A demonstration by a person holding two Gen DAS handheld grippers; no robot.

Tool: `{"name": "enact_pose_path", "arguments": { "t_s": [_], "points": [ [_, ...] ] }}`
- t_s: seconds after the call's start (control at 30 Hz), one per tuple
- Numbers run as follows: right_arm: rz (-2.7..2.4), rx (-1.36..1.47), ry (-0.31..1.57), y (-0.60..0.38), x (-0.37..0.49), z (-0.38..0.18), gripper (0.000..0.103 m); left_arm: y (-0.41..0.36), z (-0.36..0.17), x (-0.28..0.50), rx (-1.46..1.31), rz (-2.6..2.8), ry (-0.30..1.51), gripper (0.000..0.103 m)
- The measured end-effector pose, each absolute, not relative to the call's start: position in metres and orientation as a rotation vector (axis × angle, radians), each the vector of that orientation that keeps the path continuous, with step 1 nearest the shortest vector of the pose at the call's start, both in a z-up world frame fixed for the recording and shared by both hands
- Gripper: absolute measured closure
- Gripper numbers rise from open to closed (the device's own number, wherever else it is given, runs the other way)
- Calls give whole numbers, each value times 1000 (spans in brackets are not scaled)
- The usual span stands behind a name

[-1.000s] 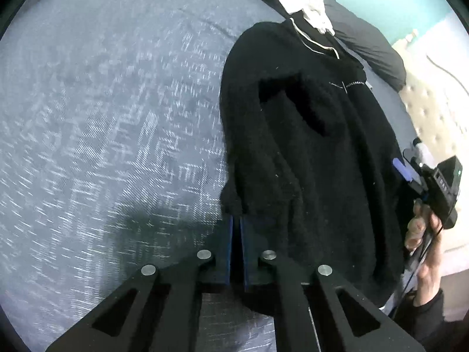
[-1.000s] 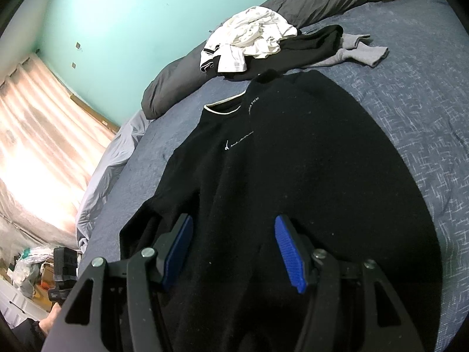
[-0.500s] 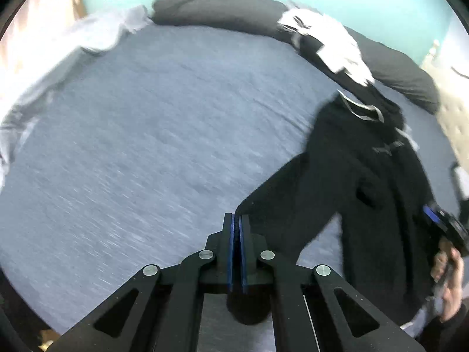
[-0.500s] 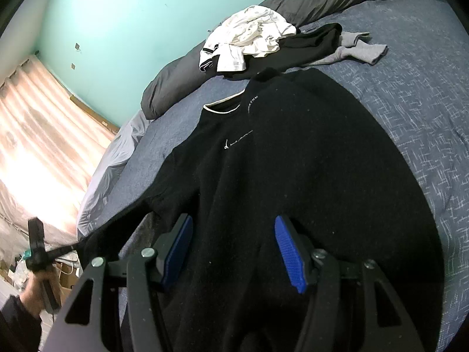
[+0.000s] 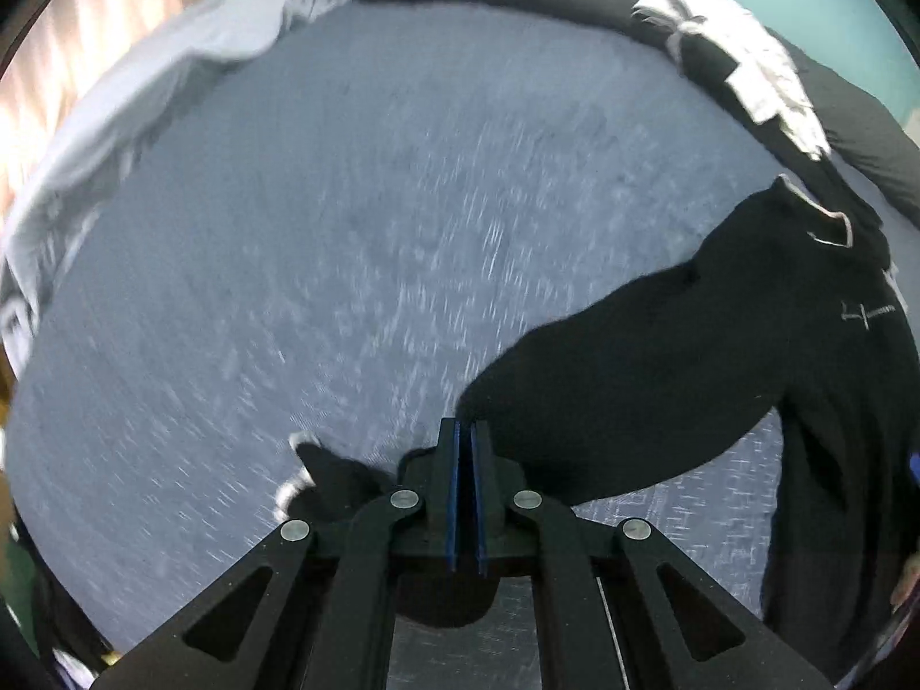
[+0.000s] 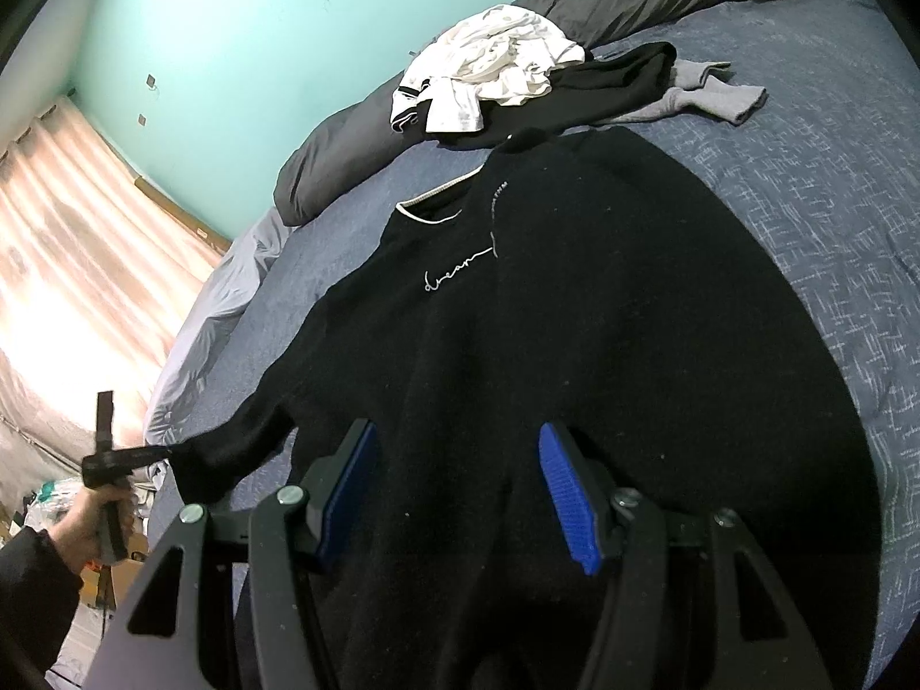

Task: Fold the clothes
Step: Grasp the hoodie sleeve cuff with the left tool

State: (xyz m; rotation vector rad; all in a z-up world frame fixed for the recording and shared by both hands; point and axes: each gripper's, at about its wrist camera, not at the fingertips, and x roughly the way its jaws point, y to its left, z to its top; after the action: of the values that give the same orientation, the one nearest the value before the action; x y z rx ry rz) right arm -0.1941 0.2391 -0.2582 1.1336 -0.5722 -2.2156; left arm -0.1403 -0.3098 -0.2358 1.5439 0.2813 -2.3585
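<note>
Your left gripper [image 5: 464,448] is pinching the black sweater [image 6: 575,316] sleeve [image 5: 632,379] | right gripper [image 6: 460,494] is hovering wide open, empty, over its hem | a clothes pile [image 6: 506,80] is lying far ahead.

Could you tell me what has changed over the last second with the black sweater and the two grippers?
The left gripper, shut on the sleeve, has drawn it off the black sweater and out to the side, so it now lies stretched across the bedspread. Nothing was let go. The right gripper stays open over the hem, and the pile of clothes by the pillows has not moved.
</note>
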Motion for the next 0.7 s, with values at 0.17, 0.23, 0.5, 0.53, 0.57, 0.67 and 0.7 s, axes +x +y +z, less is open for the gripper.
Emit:
{"name": "enact_pose_path", "arguments": {
  "t_s": [0.17,0.23,0.5,0.53,0.57,0.67,0.7],
  "points": [
    [-2214,1130,-571,239,-194,-257,43,-327,-235,-121,1467,-2340,442,62],
    [-2216,1129,-569,238,-194,-257,43,-337,-224,-109,1395,-2350,492,59],
    [-2219,1121,-538,233,-192,-255,43,-373,-226,-69,1338,-2285,556,59],
    [-2219,1121,-538,232,-192,-255,43,-373,-230,-66,1346,-2277,555,59],
    [-2219,1122,-537,232,-192,-255,43,-374,-233,-64,1351,-2272,559,59],
    [-2218,1123,-536,231,-192,-256,43,-379,-247,-63,1367,-2255,596,57],
    [-2218,1123,-536,231,-192,-256,43,-381,-252,-64,1373,-2250,611,55]
  ]
}}
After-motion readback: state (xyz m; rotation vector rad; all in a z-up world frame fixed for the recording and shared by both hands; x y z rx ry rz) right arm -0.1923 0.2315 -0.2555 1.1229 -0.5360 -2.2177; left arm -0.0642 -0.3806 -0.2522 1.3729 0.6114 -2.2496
